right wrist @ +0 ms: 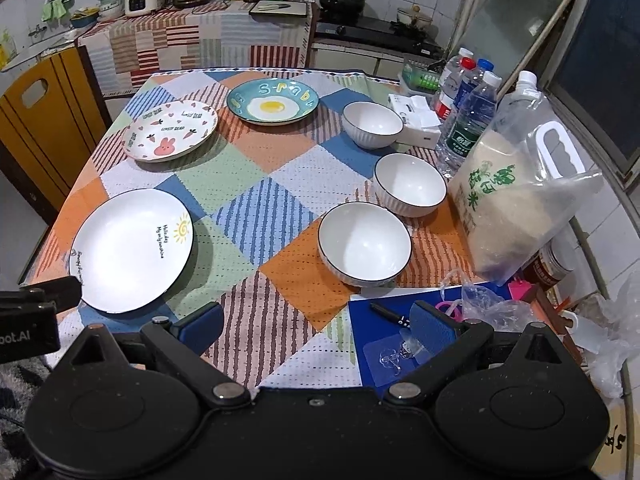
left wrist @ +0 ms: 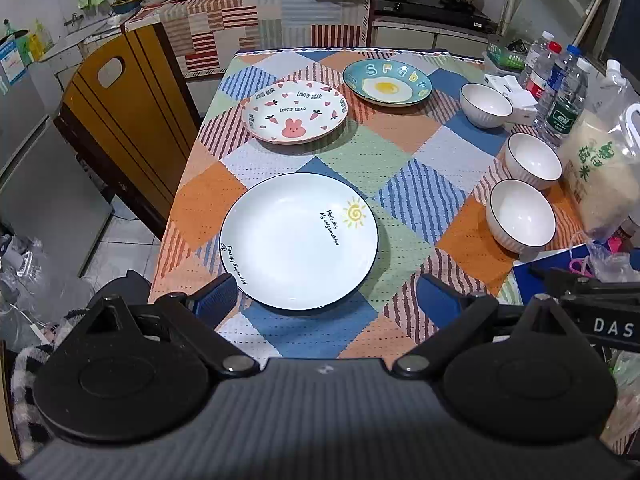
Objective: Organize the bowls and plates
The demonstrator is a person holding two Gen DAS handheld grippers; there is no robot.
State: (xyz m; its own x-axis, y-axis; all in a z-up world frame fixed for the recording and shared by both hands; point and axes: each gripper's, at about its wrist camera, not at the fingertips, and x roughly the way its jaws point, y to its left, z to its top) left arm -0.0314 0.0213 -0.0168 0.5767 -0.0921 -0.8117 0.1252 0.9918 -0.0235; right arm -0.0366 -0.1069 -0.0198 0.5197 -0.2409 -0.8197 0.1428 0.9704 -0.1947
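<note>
A table with a patchwork cloth (left wrist: pixel 352 148) holds three plates and three bowls. The sun plate (left wrist: pixel 298 240) is white with a thin dark rim and a little yellow sun on it, and it lies at the near left part of the table. Behind it, further back, lies the bunny plate (left wrist: pixel 296 111), white with a pink bunny and small hearts. Next to that one, to the right and a bit further away, lies the egg plate (left wrist: pixel 387 82), blue-green with a fried egg painted in the middle. The plates sit apart and do not touch. On the right side three white bowls stand in a row, all right side up. The near bowl (right wrist: pixel 365 244) is closest, the middle bowl (right wrist: pixel 410 185) is just behind it, and the far bowl (right wrist: pixel 373 124) is at the back. A big bag of rice (right wrist: pixel 508 200) leans just to the right of the bowls, and water bottles (right wrist: pixel 468 108) stand behind it. A white box (right wrist: pixel 418 120) sits by the far bowl. A black pen (right wrist: pixel 390 314) lies on a blue sheet (right wrist: pixel 372 344) at the near right corner. The left gripper (left wrist: pixel 326 300) hangs over the near edge of the sun plate with its blue fingers spread wide and nothing in them. The right gripper (right wrist: pixel 318 326) hangs over the near edge of the cloth, in front of the near bowl, also spread wide and holding nothing.
</note>
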